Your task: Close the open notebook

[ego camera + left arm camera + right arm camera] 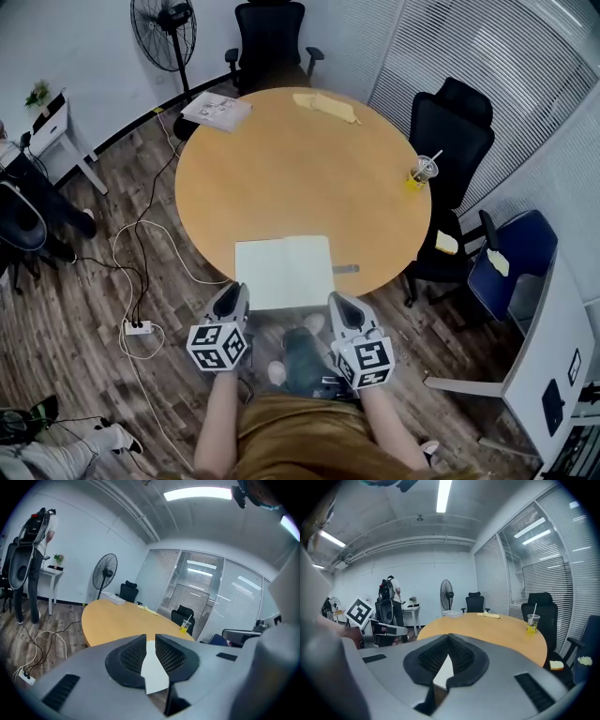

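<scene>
The open notebook (284, 272) lay lower centre on the round table's (300, 169) near edge, flanked by the left gripper (238, 291), slightly parted and empty, and the right gripper (337, 300), pinched shut on nothing; a page edge probably wanted lifting gently, then folding across.

The person holds both forearms forward and side by side, the left forearm (217, 417) and right forearm (386, 424) bare; the left hand-held gripper (233, 292) points ahead and slightly down, its jaws a narrow gap apart with nothing pinched between them; the right hand-held gripper (338, 301) lies parallel, well apart from it, its jaw tips closed together and empty.
</scene>
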